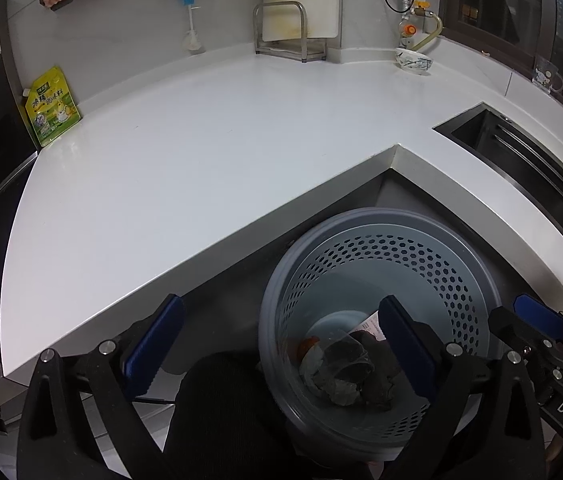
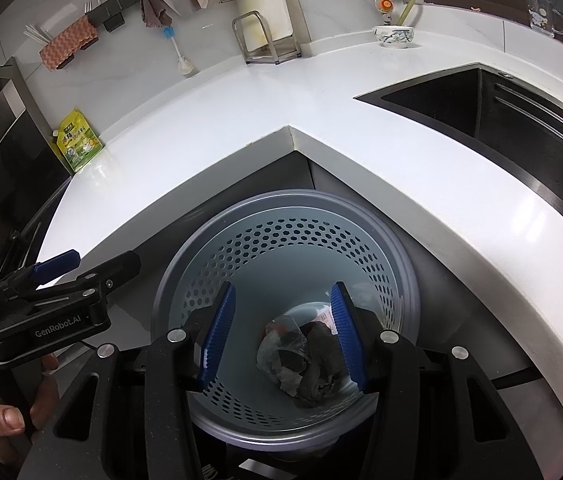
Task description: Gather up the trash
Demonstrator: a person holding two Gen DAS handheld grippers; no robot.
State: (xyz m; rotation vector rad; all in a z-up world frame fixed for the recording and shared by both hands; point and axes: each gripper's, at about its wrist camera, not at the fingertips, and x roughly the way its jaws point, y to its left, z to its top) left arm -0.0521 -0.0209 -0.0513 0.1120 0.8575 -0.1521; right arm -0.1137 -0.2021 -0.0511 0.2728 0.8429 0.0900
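Note:
A grey perforated trash basket (image 1: 377,240) stands on the floor in the inner corner of the white counter; it also shows in the right wrist view (image 2: 293,216). At its bottom lies trash (image 1: 341,372): a clear plastic cup, crumpled paper, a dark rag and a printed slip, also seen in the right wrist view (image 2: 301,360). My left gripper (image 1: 281,344) is open and empty above the basket's left rim. My right gripper (image 2: 281,332) is open and empty straight over the basket's mouth. The right gripper's fingers (image 1: 537,316) show at right in the left wrist view; the left gripper's body (image 2: 53,300) shows at left in the right wrist view.
The L-shaped white counter (image 1: 201,152) wraps around the basket. On it stand a green-yellow pouch (image 1: 51,106), a metal rack with a cutting board (image 1: 289,32) and a small bowl (image 1: 413,60). A black sink (image 2: 481,100) is at right. Cloths and a brush hang on the wall.

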